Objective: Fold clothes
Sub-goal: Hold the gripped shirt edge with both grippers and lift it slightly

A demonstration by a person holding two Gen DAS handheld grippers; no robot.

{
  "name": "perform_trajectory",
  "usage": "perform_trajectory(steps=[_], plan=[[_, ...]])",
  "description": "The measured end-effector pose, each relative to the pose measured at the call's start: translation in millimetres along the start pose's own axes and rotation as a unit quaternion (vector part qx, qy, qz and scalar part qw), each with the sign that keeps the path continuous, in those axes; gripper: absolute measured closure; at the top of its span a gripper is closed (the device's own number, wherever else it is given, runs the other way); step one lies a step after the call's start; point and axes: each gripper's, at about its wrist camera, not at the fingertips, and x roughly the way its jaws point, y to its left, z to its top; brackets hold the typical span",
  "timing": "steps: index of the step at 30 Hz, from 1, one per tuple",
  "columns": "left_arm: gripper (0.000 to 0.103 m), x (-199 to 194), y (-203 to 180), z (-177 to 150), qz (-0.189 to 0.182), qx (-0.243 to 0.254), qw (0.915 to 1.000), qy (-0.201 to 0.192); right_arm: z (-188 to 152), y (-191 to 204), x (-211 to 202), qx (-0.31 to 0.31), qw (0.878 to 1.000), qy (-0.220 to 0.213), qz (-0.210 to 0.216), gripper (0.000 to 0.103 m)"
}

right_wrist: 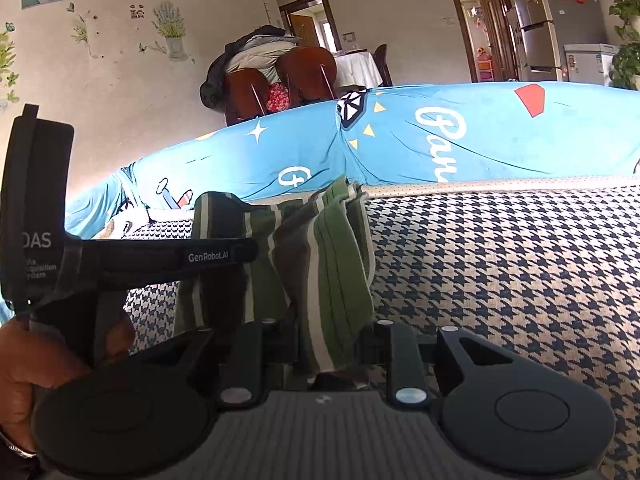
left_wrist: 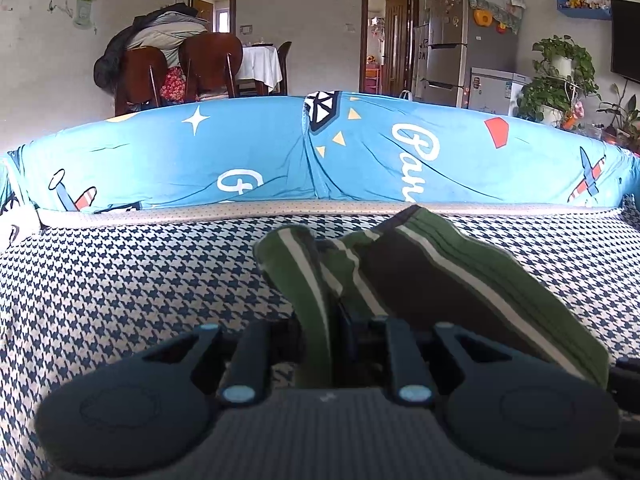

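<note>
A green garment [left_wrist: 432, 264] with white and brown stripes hangs bunched over the houndstooth sofa seat [left_wrist: 140, 280]. My left gripper [left_wrist: 336, 284] is shut on one fold of it, and the cloth drapes over and hides the fingertips. In the right wrist view the same garment [right_wrist: 332, 256] runs down between the jaws of my right gripper [right_wrist: 328, 324], which is shut on it. The left gripper [right_wrist: 240, 248] shows there at the left, held by a hand [right_wrist: 36, 360], gripping the cloth's other end. Both grips sit close together.
A blue cartoon-print sofa back [left_wrist: 260, 152] rises just beyond the seat [right_wrist: 500, 280]. Behind it stand wooden chairs piled with coats [left_wrist: 168, 40], a white-clothed table [left_wrist: 260, 64], a fridge [left_wrist: 460, 52] and potted plants [left_wrist: 560, 72].
</note>
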Motion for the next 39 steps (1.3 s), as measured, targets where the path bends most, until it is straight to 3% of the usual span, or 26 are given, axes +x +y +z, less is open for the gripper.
perform_trajectory(steps=[26,39], plan=[[0.087,47,25,28,0.058,-0.031,0.9978,-0.009,35,3,77,-0.053,0.998,0.016,0.019,0.079],[0.087,69,31,35,0.069,-0.016,0.9975,-0.005,35,3,96,-0.022,0.999,0.026,0.027,0.079]])
